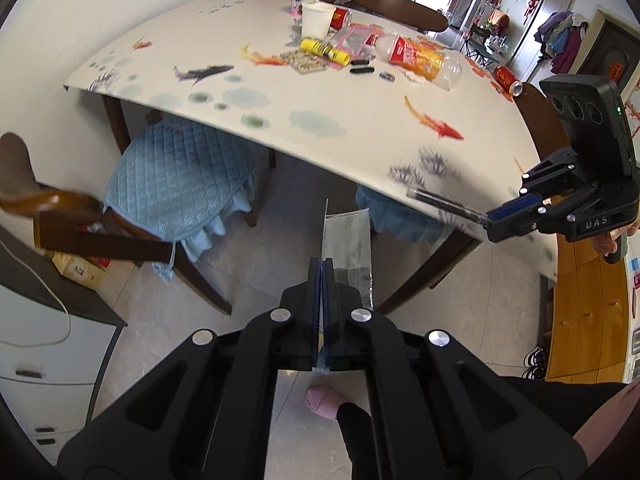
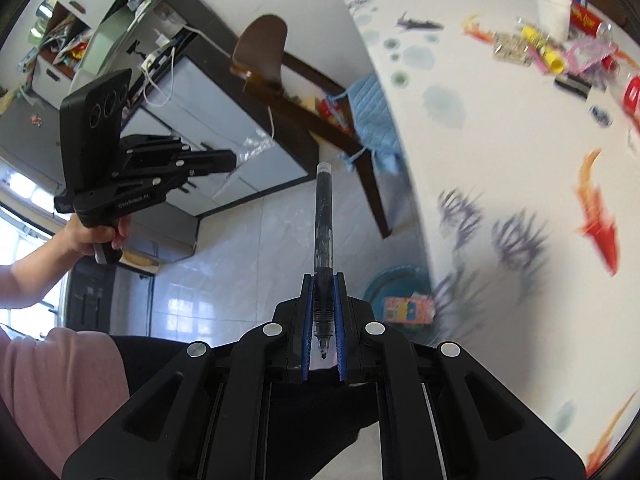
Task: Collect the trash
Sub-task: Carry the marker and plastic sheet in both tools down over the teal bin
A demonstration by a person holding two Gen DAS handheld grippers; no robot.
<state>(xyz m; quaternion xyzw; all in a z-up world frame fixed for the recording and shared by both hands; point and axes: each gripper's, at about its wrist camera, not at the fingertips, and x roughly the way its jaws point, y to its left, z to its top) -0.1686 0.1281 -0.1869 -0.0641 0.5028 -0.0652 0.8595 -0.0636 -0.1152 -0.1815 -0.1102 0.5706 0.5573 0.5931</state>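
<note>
Trash remains on the white fish-patterned worktop point(image 1: 360, 120); beside its edge, the left gripper point(image 1: 321, 276) pinches a clear plastic wrapper point(image 1: 347, 240) (crinkled) and the right gripper point(image 2: 323, 292) clamps a dark transparent pen point(image 2: 322, 220).

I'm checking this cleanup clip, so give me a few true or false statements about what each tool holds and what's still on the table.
1. The right tool is shut on a pen. True.
2. The left tool holds a yellow tube. False: it grips a clear plastic wrapper; the yellow tube lies on the table.
3. A plastic bottle lies on its side on the table. True.
4. The white cup is tipped over. False: it stands upright.
</note>
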